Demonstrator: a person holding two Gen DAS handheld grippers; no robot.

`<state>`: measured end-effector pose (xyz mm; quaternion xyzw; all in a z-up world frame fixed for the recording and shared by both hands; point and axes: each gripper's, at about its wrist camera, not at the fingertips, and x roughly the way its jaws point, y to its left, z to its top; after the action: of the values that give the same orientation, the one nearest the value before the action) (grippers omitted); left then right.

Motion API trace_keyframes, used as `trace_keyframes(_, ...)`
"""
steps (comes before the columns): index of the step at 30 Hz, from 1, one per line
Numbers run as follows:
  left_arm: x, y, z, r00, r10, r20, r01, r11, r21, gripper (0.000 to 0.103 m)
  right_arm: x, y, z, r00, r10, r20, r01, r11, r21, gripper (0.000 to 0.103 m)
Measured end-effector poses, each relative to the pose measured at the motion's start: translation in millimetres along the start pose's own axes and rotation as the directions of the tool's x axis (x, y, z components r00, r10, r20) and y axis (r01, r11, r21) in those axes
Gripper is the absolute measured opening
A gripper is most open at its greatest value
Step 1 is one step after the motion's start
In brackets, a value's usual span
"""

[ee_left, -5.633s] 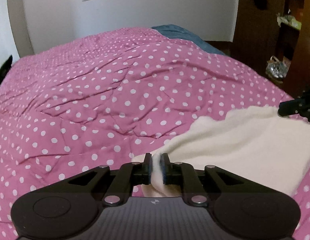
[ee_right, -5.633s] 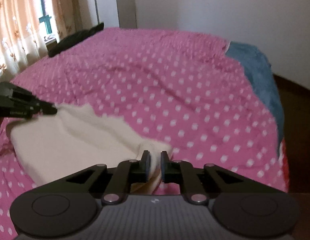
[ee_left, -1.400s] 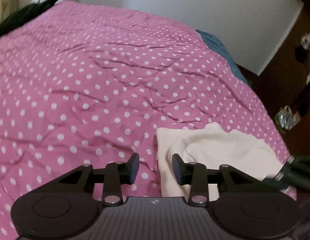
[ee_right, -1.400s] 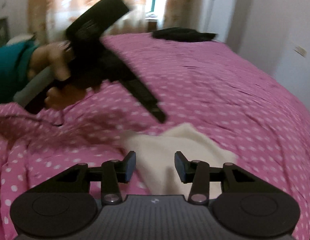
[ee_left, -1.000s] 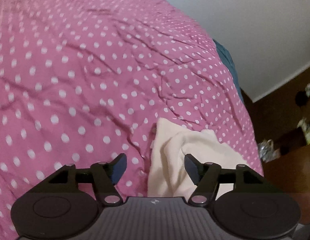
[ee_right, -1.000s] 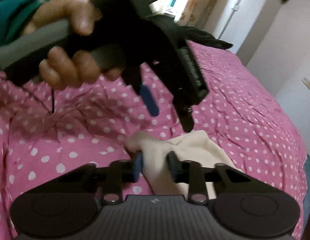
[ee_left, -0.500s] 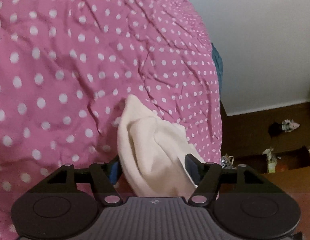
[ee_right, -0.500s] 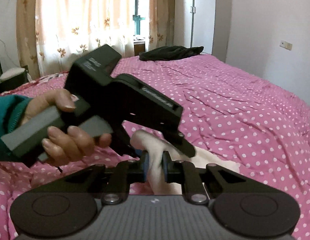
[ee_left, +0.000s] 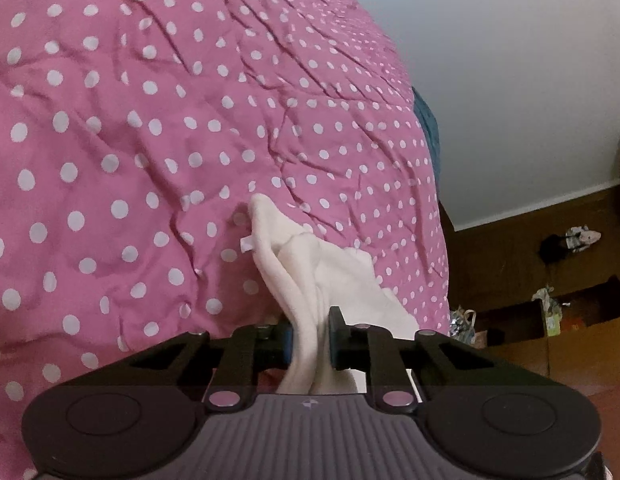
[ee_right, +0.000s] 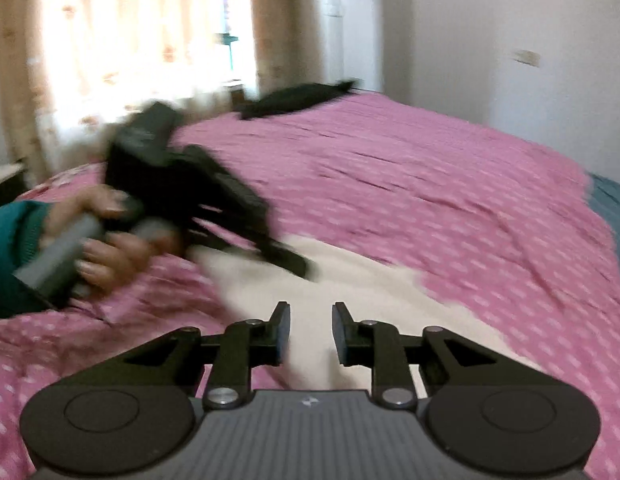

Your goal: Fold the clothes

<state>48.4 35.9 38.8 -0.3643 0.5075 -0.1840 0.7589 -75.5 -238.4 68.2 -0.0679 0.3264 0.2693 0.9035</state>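
Observation:
A cream garment [ee_left: 310, 268] lies bunched on the pink polka-dot bed cover [ee_left: 130, 140]. My left gripper [ee_left: 310, 334] is shut on a gathered fold of the garment, which hangs between the pads. In the right wrist view the garment [ee_right: 349, 288] spreads flat on the bed. My right gripper [ee_right: 310, 332] is part open, its fingers apart with cream cloth lying between them. The left gripper also shows in the right wrist view [ee_right: 302, 268], blurred, held in a hand and touching the garment's far edge.
A dark garment [ee_right: 298, 98] lies at the far end of the bed near the curtained window [ee_right: 122, 52]. A blue cloth [ee_left: 427, 132] hangs at the bed's edge. Brown floor with scattered items [ee_left: 549, 304] lies to the right of the bed.
My left gripper has closed on the garment's fold. My right gripper has opened from its pinch on the cloth. The right view has swung and blurred.

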Motion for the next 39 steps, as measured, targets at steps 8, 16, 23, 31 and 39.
trace_keyframes(8,2.3,-10.6,-4.6,0.999,0.048,0.020,-0.050,0.995,0.089,0.018,-19.2,-87.8,-41.1,0.983,-0.177,-0.053,0.185,0.936,0.300,0.036)
trace_keyframes(16,5.8,-16.3,-6.4,0.997,0.075,0.031,-0.079,0.985,0.151,0.018,2.6,-137.8,-64.8,0.997,-0.074,-0.012,0.067,0.823,0.564,0.041)
trace_keyframes(23,8.2,-19.1,-6.8,0.996,0.085,0.035,-0.090,0.980,0.179,0.018,12.6,-149.7,-79.6,0.999,-0.036,0.009,0.021,0.751,0.660,0.048)
trace_keyframes(31,7.8,-19.7,-7.2,0.995,0.090,0.037,-0.095,0.977,0.188,0.018,11.6,-150.4,-86.7,0.998,-0.066,0.004,0.045,0.725,0.688,0.058)
trace_keyframes(39,9.2,-22.1,-7.6,0.994,0.104,0.041,-0.110,0.972,0.208,0.018,11.1,-146.3,-81.9,0.999,-0.023,0.046,-0.014,0.733,0.680,0.020)
